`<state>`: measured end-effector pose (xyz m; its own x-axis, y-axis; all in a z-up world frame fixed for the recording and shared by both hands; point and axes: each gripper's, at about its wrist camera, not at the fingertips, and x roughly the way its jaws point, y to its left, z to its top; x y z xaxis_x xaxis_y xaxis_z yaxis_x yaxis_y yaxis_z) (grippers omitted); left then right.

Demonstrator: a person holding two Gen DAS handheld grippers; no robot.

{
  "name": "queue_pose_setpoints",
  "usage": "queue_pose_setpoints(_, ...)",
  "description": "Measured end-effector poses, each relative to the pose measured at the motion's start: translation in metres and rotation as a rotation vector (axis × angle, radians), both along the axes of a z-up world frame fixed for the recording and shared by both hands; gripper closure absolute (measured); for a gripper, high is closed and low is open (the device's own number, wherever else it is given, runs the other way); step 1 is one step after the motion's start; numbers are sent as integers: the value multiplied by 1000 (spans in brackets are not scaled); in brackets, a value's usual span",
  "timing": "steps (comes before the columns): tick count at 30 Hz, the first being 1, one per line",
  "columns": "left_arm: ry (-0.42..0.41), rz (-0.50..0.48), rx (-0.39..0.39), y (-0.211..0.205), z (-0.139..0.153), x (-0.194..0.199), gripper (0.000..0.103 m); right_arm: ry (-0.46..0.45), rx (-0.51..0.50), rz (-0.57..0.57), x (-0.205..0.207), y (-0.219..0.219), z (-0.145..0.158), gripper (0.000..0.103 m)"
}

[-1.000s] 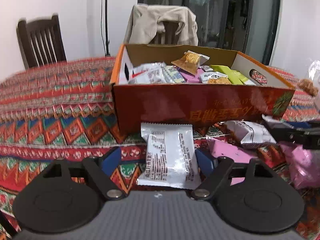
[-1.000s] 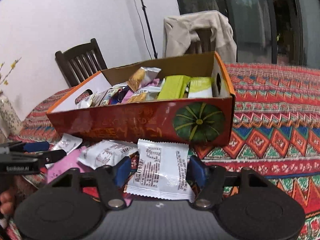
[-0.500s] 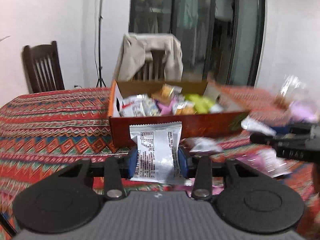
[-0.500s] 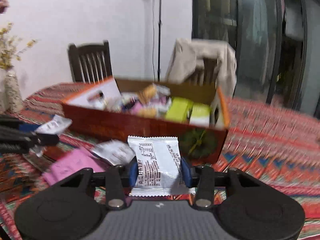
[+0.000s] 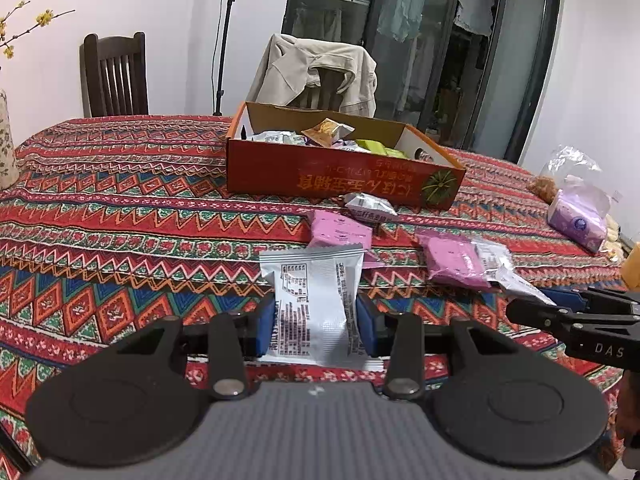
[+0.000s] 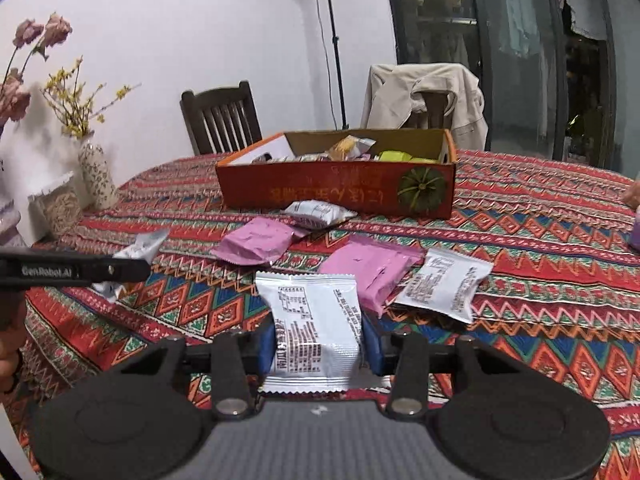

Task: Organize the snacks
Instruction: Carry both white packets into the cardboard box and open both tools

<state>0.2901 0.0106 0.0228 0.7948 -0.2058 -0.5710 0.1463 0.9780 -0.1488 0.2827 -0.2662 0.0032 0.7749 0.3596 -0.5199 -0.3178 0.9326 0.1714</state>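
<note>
1. Whereas a second ago each gripper stood with open jaws around a white packet lying on the tablecloth just before the box, the left gripper (image 5: pixel 316 322) now clamps its blue pads on the sides of a white snack packet (image 5: pixel 314 300), and the right gripper (image 6: pixel 318 344) likewise pinches a second white packet (image 6: pixel 312 320). Both packets are lifted clear of the cloth.
2. Both grippers have drawn back from the orange cardboard box (image 5: pixel 340 178), which now appears farther off toward the far edge of the table (image 5: pixel 120 208).
3. Reading for the task: two snacks are secured at once, so the pick-up step looks done. Delivery into the box, or to some other sorting place, is not yet made.
4. Each held packet stands upright between its pads, printed side toward the camera, its lower seam close to the gripper body.
5. Loose snacks remain on the cloth between grippers and box:
   - two pink packets (image 6: pixel 256 242) (image 6: pixel 370 268);
   - a white packet beside the nearer pink one (image 6: pixel 444 284);
   - a further white packet touching the box front (image 6: pixel 318 212).
6. The box already holds assorted snacks.
</note>
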Motion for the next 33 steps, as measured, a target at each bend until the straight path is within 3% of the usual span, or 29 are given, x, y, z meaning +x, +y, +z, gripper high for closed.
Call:
queue_pose_setpoints(10,-21,-25,8,-2,11,20,61,-7,29,-10,5,-10,1,61)
queue_pose_setpoints(14,-114,-87,14,2,39,56,61,-52,11,3,27,-15,18,61)
queue_pose_setpoints(17,-134,-112,48,-2,50,107,61,-109,1,7,58,-21,35,61)
queue_pose_setpoints(23,-51,-116,114,-13,54,245,61,-91,21,-2,176,-34,62,61)
queue_pose_setpoints(28,49,-46,154,-18,36,347,61,13,-58,-55,300,-26,56,61)
queue_pose_setpoints(30,75,-32,172,-19,26,374,60,41,-136,-92,337,-16,48,60)
queue_pose_setpoints(31,91,-30,170,-19,21,387,57,57,-168,-114,356,-11,44,60)
queue_pose_setpoints(33,112,-7,151,-15,13,401,43,88,-209,-126,382,-3,35,60)
